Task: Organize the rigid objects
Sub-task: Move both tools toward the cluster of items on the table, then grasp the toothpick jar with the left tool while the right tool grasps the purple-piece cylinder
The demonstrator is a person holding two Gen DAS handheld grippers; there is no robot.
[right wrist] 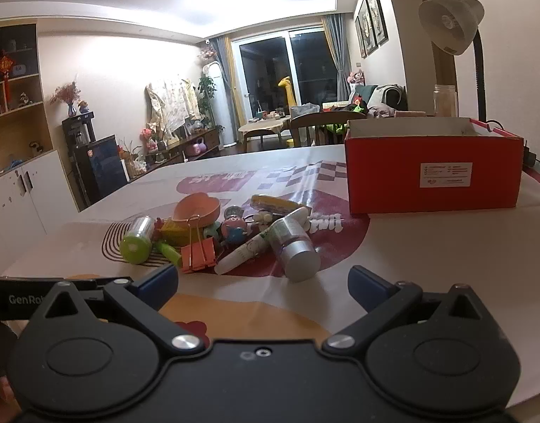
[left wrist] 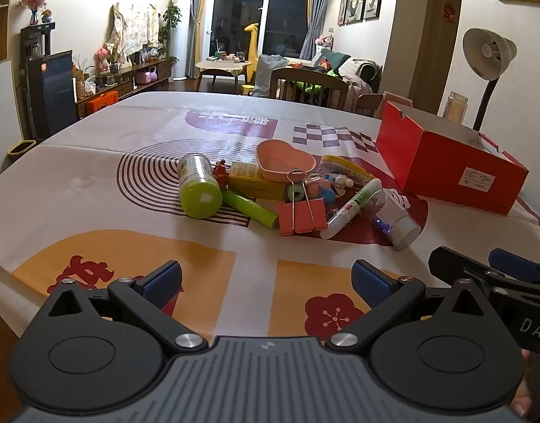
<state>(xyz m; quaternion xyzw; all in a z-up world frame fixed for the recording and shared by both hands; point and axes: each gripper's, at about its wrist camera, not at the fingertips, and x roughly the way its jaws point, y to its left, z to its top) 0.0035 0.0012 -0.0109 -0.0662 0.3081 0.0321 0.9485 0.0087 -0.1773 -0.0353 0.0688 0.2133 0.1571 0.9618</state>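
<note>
**Both claws open, pile ahead, red box off to the right**

From the left wrist view, my left claw [left wrist: 266, 276] hangs spread wide and empty over the patterned surface [left wrist: 93, 190]. The pile lies ahead of it: a clear cylinder with a lime-green cap [left wrist: 198, 186] on the left, cap end toward me, and an orange binder clip [left wrist: 301, 215] nearest the middle. The open red cardboard box [left wrist: 446, 162] sits well right of the pile; I cannot see what is in it. The right claw [left wrist: 481, 268] edges in at the right, between me and the box.

From the right wrist view, my right claw [right wrist: 262, 282] is likewise open and holds nothing. A silver-capped bottle [right wrist: 294, 246] lies just ahead, its long axis running toward me, cap end nearest. The box interior stays hidden here too. I judge the right claw the nearer one for both bottle and box
</note>
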